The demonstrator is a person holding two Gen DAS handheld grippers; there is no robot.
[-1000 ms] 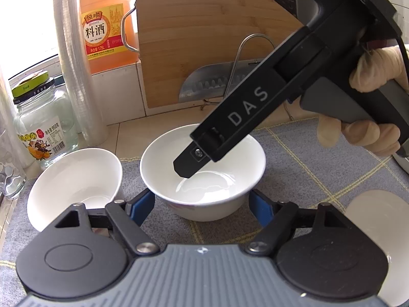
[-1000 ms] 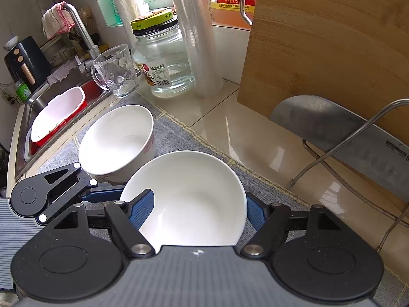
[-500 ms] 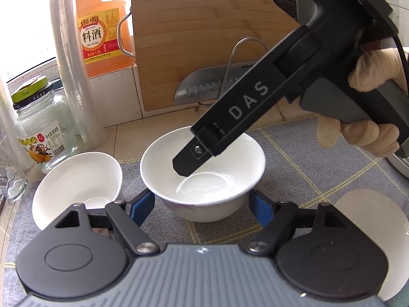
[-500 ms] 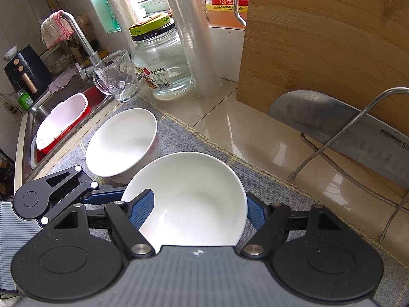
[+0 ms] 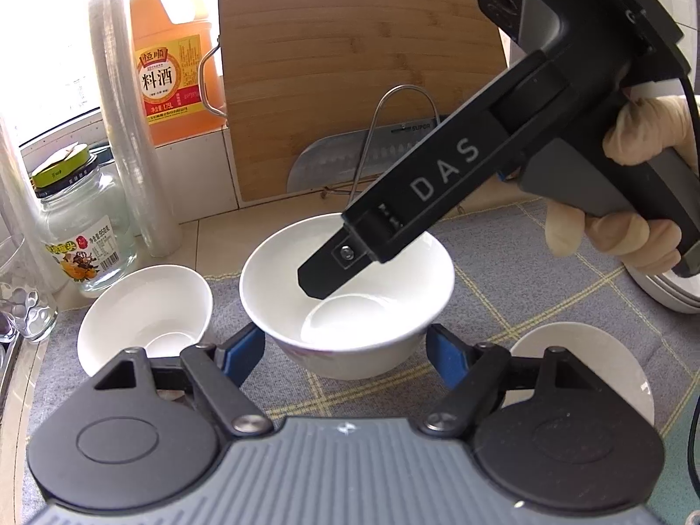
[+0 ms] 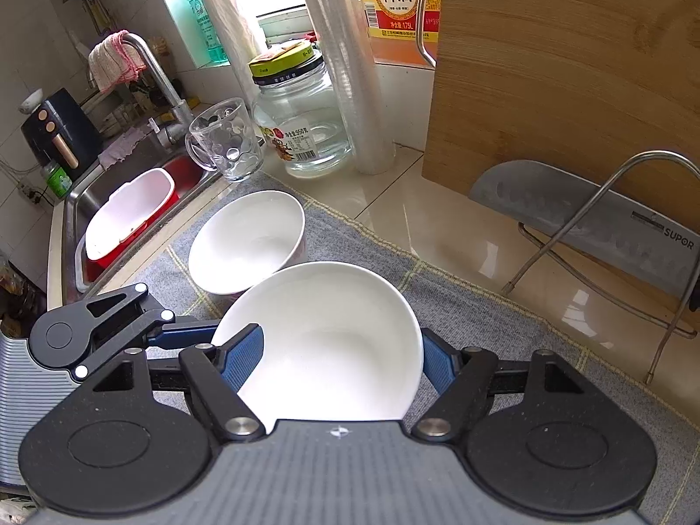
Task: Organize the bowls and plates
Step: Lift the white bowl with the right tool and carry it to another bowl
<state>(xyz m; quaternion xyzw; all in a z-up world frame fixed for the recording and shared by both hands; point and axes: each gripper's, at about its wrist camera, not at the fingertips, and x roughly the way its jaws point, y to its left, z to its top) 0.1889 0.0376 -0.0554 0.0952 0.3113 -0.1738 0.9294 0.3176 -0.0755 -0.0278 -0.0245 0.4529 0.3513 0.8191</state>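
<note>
Bowl (image 5: 372, 319) is caught between both claws, over the grey mat (image 5: 525, 284) on the desk. My right claw (image 6: 341, 345) is clenched across its rim and my left claw (image 5: 345, 345) has its pads pressed on the lower wall. Risk: that's two grips on slick china, so if the hands drift apart it twists out and drops. The second bowl (image 5: 144, 310) at 10 o'clock and the plate (image 5: 582, 363) at 4 o'clock are both close enough to clip.

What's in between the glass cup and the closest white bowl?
Another white bowl sits on the grey mat between the glass cup and the closest bowl. The right wrist view shows it.
</note>
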